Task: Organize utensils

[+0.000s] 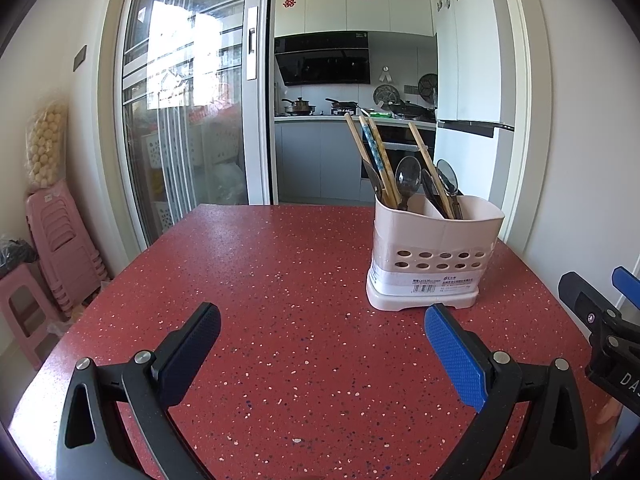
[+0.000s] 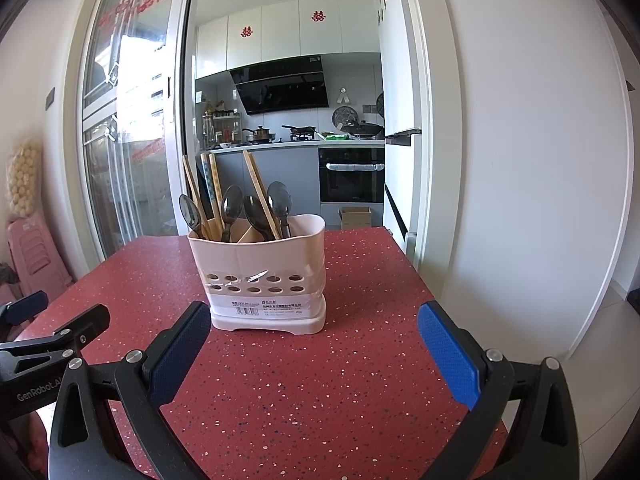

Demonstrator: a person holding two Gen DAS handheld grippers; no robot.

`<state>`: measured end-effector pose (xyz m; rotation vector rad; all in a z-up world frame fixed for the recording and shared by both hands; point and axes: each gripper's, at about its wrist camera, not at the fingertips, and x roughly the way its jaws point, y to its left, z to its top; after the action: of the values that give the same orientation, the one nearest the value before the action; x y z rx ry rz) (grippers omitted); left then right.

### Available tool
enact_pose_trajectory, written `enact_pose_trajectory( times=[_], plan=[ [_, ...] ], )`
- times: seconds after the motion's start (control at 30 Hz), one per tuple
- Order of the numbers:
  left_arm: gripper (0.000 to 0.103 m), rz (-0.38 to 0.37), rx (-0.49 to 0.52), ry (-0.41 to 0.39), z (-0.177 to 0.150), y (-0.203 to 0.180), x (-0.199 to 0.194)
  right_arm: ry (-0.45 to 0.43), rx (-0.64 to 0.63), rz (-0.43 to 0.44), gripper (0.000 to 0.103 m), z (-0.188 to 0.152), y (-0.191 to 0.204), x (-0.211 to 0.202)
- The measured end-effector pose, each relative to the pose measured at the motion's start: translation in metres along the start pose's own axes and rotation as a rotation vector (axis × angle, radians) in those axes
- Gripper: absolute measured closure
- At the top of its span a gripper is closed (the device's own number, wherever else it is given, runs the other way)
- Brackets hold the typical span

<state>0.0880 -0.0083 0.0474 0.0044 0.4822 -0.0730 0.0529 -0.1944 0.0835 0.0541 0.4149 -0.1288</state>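
Both grippers hover over the red speckled tabletop (image 1: 280, 280) with their jaws spread wide and nothing between them.

The left gripper (image 1: 322, 326) has the pale pink utensil holder (image 1: 434, 256) ahead and to its right, just beyond its blue finger (image 1: 454, 354); the right gripper (image 2: 314, 326) has the holder straight ahead, slightly left of centre, close beyond its fingertips. The holder stands upright on the tabletop, its two compartments holding wooden chopsticks (image 2: 256, 190) and dark spoons (image 2: 232, 204) that lean out above the rim. The right gripper shows at the left gripper's far right edge.
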Motion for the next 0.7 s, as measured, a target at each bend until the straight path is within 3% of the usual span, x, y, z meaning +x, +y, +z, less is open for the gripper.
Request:
enact_pose_trajectory(
  times=[0.7],
  plan=[
    [0.0,0.002,0.007,0.005,-0.0024,-0.0008,0.0013,0.004,0.0,0.004,0.0,-0.0016,0.0006,-0.0001]
  ],
)
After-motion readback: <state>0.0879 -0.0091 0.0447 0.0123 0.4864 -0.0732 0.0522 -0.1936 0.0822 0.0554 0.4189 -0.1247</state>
